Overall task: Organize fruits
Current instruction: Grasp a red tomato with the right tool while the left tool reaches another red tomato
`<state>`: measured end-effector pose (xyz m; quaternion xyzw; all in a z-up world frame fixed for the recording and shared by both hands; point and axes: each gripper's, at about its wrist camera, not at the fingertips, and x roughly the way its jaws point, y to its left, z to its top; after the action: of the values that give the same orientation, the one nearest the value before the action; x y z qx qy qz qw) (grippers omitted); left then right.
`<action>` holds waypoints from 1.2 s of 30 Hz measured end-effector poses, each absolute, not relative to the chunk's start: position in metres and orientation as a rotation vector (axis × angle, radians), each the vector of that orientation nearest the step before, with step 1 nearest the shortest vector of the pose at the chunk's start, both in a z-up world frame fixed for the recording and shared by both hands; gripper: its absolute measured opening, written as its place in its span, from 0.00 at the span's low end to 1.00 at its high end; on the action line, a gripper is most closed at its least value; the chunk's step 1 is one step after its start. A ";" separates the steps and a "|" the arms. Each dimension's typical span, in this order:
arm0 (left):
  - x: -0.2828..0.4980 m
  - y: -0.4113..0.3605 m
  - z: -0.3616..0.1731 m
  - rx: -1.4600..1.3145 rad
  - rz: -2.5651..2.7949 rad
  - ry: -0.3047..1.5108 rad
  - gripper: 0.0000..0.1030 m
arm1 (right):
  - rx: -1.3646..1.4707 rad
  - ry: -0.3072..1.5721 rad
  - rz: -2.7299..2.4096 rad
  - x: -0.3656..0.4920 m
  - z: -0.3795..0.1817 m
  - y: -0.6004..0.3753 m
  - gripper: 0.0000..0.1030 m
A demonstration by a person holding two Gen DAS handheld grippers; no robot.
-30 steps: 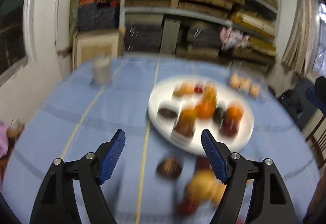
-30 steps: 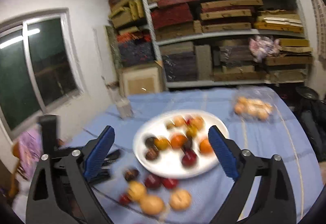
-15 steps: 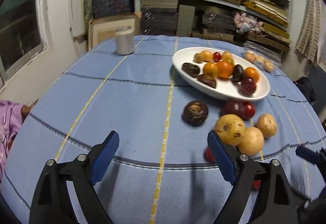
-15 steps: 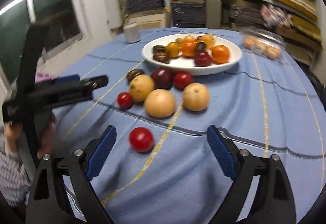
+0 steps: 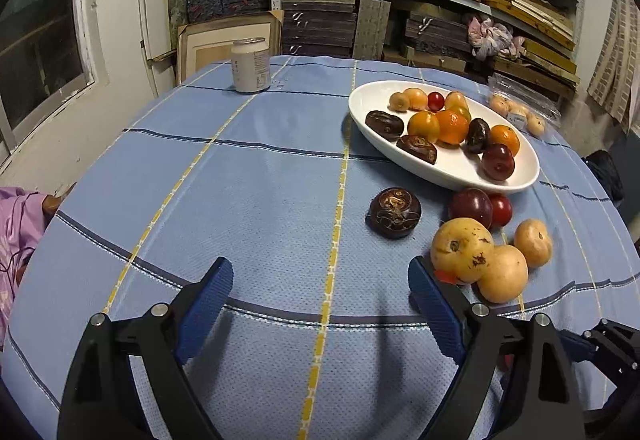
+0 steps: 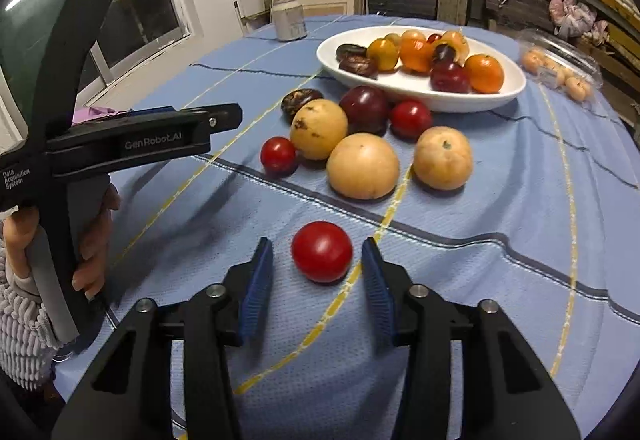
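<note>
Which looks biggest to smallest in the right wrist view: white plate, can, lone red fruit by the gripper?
1. white plate, clearly largest.
2. lone red fruit, though it lies nearest the camera.
3. can, though farthest away, so its rank against the fruit is unsure.

A round table (image 5: 248, 176) under a blue cloth with yellow and dark stripes carries a white oval dish (image 5: 520, 176) right of centre, a white can (image 5: 251, 65) at upper centre, a clear packet of fruit (image 5: 520, 108) at upper right, and loose fruit (image 5: 394, 213) at lower right.
</note>
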<state>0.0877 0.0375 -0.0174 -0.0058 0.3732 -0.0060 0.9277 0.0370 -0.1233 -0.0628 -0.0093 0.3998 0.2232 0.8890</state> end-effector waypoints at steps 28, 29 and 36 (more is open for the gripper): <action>0.081 -0.021 -0.031 0.179 -0.198 0.763 0.84 | 0.279 0.760 0.358 0.043 -0.048 -0.196 0.30; 0.083 -0.022 -0.032 0.178 -0.204 0.770 0.80 | 0.278 0.762 0.358 0.043 -0.048 -0.195 0.30; 0.103 -0.015 -0.043 0.088 -0.254 0.868 0.36 | 0.285 0.774 0.355 0.046 -0.051 -0.197 0.30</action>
<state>0.1028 -0.0154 -0.0433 0.0425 0.4194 -0.1226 0.8985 0.0460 -0.1966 -0.0509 0.1376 0.3740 0.1718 0.9009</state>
